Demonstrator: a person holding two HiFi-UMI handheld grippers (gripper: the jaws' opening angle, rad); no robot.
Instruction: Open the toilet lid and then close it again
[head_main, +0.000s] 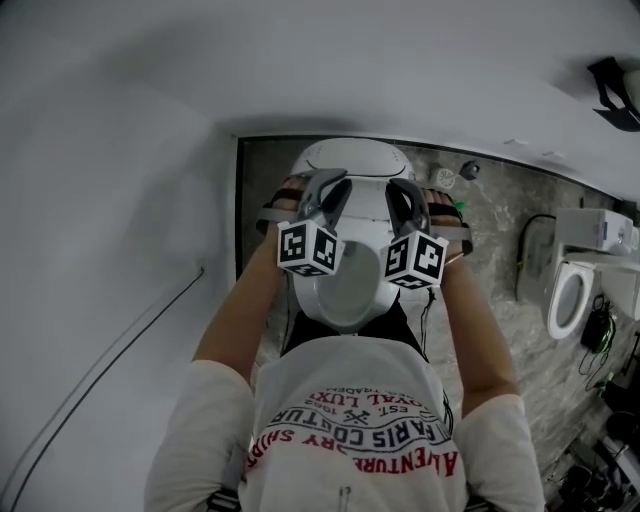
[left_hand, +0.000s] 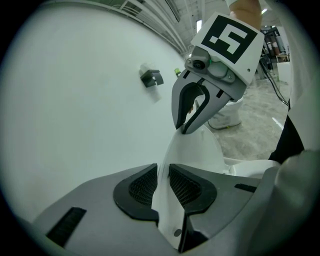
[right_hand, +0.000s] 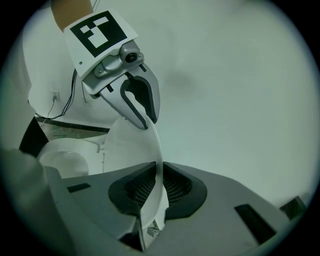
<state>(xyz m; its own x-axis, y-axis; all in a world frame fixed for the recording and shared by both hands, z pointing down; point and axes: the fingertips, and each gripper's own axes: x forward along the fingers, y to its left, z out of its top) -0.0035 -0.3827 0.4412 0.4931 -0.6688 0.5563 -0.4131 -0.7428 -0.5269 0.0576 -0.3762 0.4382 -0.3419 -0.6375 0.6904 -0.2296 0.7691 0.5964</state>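
My left claw (left_hand: 164, 186) and right claw (right_hand: 160, 186) each pinched the thin curved edge of the smooth white plastic lid (left_hand: 195, 147) between dark mesh-textured pads (left_hand: 142, 187); lid stood raised.

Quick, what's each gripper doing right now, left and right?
Left gripper: closed on the edge of the toilet lid.
Right gripper: closed on the edge of the same toilet lid.

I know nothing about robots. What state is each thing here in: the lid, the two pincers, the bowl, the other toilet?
toilet lid: raised off the bowl, gripped on both sides.
left gripper: shut on the lid's edge.
right gripper: shut on the lid's edge.
toilet bowl: uncovered.
second toilet: uncovered, its opening showing.
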